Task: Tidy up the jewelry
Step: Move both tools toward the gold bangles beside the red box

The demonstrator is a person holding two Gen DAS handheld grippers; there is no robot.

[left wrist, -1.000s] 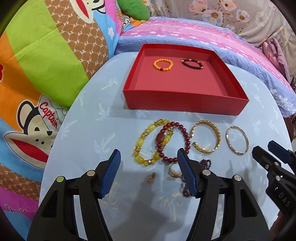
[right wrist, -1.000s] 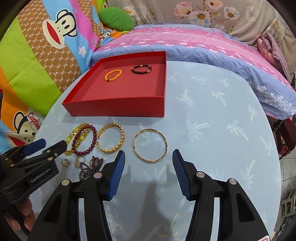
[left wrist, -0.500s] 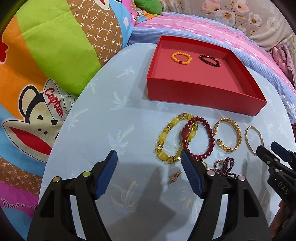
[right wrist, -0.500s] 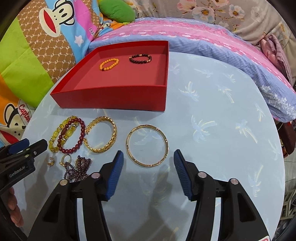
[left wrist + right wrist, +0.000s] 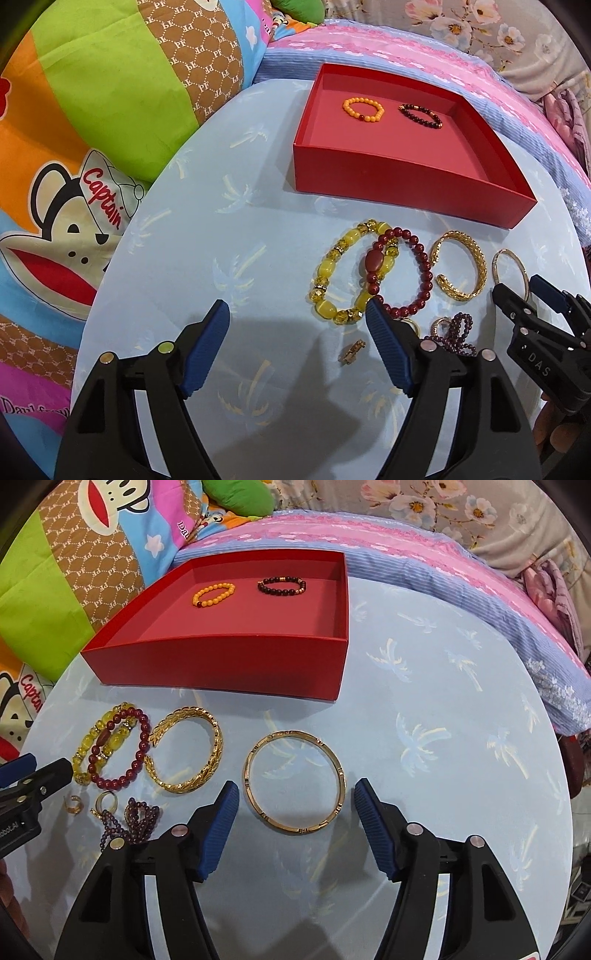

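Left tool (image 5: 297, 317) wide, jaws just been opening, nothing between the blue pads (image 5: 207, 343), only bare counter (image 5: 192, 229) under. At 3 o'clock of it, close by the right pad, a small gold clasp-like piece (image 5: 352, 353); cannot tell exactly what kind. At 1 o'clock, yellow bead bracelet (image 5: 325, 273) lying flat, overlapped by dark red bead bracelet (image 5: 423, 273), both touching. Further to 2 o'clock, open gold cuff (image 5: 476, 271), then thin gold bangle (image 5: 511, 254), partly hidden behind the right tool. Near the right pad also a gold ring (image 5: 441, 325) and a purple bead string (image 5: 461, 330) in a heap.

Right tool (image 5: 293, 805) also open, medium wide, holding nothing, pads apart from the jewelry. Thin gold bangle (image 5: 293, 781) flat on the counter at 12 o'clock, just beyond the fingertips, not touched. At 10 o'clock, gold cuff (image 5: 186, 753), then the two bead bracelets.

At 12 o'clock far, red box (image 5: 221, 664) on the counter, open on top. Inside, near the far wall, orange bead bracelet (image 5: 213, 594) and dark bead bracelet (image 5: 282, 585), side by side, apart. Beyond the counter, a bed with pink and blue cover (image 5: 369, 542), cartoon pillow (image 5: 74, 184) at 9 o'clock.
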